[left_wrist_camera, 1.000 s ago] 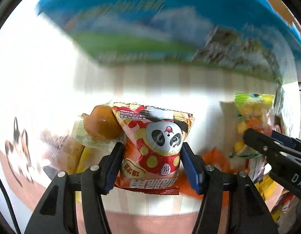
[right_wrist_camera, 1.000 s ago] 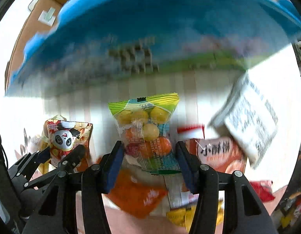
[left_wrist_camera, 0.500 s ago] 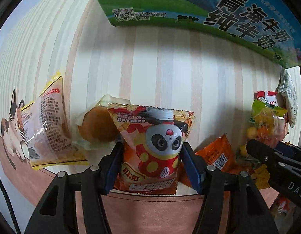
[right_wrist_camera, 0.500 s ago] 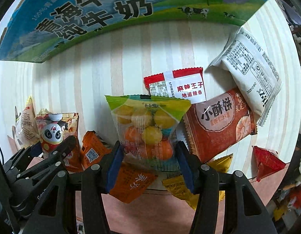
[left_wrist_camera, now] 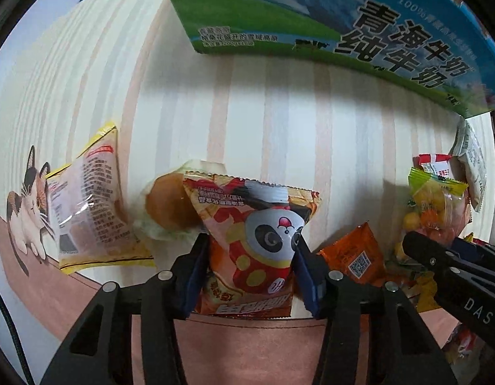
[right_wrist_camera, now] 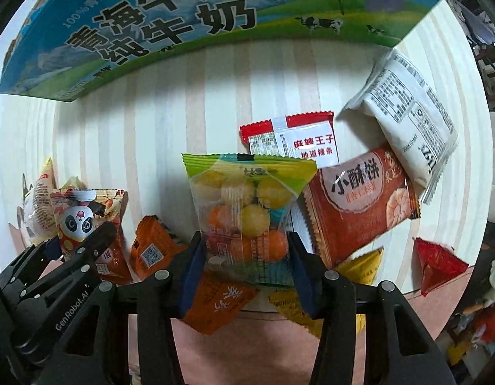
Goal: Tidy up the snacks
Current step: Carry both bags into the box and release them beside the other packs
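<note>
Two packets are up off the table at once, one per gripper. The left gripper (left_wrist_camera: 249,250) is clenched on the red-and-orange foil packet w/ a panda face (left_wrist_camera: 263,240), pads pinching its lower half from both sides; the packet's long axis runs straight away from the jaws, top seal pointing far. The right gripper (right_wrist_camera: 244,256) is likewise clamped on the clear plastic bag of yellow and orange candy balls w/ a green top seal (right_wrist_camera: 247,211), also gripped low, long axis pointing far.

What the next move turns on: the blue-and-green cardboard milk carton box (right_wrist_camera: 189,22) sits at the far edge of the striped tabletop (left_wrist_camera: 279,112), dead ahead of both grippers, w/ bare table between. Judging by the task, that box is prob. the drop spot, so both packets need to travel forward, far end first. Its opening isn't visible from here, so can't tell how high to lift. Neither arm looks clearly nearer.

Loose snacks lie near: a round bun in clear wrap (left_wrist_camera: 170,208) touching the panda packet's left side, a yellow-edged clear packet (left_wrist_camera: 90,199) further left, a small orange sachet (left_wrist_camera: 356,256) between the grippers, and to the right a red-brown biscuit packet (right_wrist_camera: 359,205) and a white printed pouch (right_wrist_camera: 404,122).
</note>
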Demonstrator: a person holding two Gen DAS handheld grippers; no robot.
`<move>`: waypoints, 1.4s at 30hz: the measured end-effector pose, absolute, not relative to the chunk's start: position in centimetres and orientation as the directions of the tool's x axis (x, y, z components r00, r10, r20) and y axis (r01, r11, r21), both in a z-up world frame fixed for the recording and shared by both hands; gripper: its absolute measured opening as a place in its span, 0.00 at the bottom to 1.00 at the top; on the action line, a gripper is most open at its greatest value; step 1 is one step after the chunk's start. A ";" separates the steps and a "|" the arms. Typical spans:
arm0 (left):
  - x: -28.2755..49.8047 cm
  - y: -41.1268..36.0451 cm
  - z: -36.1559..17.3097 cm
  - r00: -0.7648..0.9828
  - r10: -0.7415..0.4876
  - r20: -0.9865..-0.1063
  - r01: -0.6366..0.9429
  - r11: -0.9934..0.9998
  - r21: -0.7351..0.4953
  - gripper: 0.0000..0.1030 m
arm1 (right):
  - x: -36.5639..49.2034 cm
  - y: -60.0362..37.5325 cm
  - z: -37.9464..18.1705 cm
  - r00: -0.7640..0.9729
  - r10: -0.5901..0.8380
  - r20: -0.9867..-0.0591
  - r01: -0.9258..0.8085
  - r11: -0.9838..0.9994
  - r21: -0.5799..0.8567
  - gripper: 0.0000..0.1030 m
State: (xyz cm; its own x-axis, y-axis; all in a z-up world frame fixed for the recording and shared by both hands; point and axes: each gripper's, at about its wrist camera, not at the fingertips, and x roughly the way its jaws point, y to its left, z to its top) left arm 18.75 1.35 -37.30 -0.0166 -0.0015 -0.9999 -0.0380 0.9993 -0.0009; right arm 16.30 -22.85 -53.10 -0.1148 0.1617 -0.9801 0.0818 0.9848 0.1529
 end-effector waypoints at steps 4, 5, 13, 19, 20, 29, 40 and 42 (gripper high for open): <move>18.2 1.6 -35.9 0.009 -0.011 -1.000 -0.042 0.999 -0.011 0.45 | 15.8 -23.3 -52.1 -0.098 0.193 -0.976 0.095 0.978 0.184 0.49; 18.0 1.7 -35.5 0.015 -0.015 -1.000 -0.044 0.999 -0.016 0.44 | 15.6 -23.4 -51.7 -0.091 0.208 -0.974 0.100 0.975 0.199 0.49; 16.5 1.8 -30.5 0.081 -0.087 -0.993 -0.045 0.995 -0.091 0.44 | 14.7 -24.6 -48.2 -0.042 0.273 -0.961 0.106 0.958 0.268 0.48; 16.7 1.4 -24.3 0.162 -0.176 -0.971 -0.029 0.983 -0.183 0.43 | 14.4 -25.8 -43.4 0.015 0.338 -0.941 0.089 0.937 0.338 0.48; 17.3 0.9 -23.3 0.174 -0.189 -0.966 -0.023 0.980 -0.196 0.43 | 14.5 -26.0 -42.3 0.030 0.348 -0.937 0.083 0.933 0.350 0.48; 25.3 -0.8 -16.7 0.258 -0.179 -0.949 0.024 0.984 -0.179 0.44 | 19.9 -27.4 -33.7 0.160 0.400 -0.902 0.027 0.912 0.409 0.48; 41.4 0.2 -22.3 0.121 -0.058 -0.991 -0.027 0.998 -0.062 0.44 | 35.1 -30.5 -35.6 0.182 0.240 -0.953 0.070 0.964 0.256 0.48; 43.4 0.3 -23.8 0.086 -0.051 -0.995 -0.033 0.998 -0.054 0.44 | 37.5 -30.9 -36.9 0.171 0.213 -0.962 0.077 0.970 0.229 0.48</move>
State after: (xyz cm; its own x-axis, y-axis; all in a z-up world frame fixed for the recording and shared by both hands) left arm 43.44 0.28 -23.81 0.0860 -0.0510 -0.9950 -0.0326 0.9980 -0.0539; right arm 37.53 -30.94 -36.89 0.1715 0.2130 -0.9619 0.0775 0.9704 0.2287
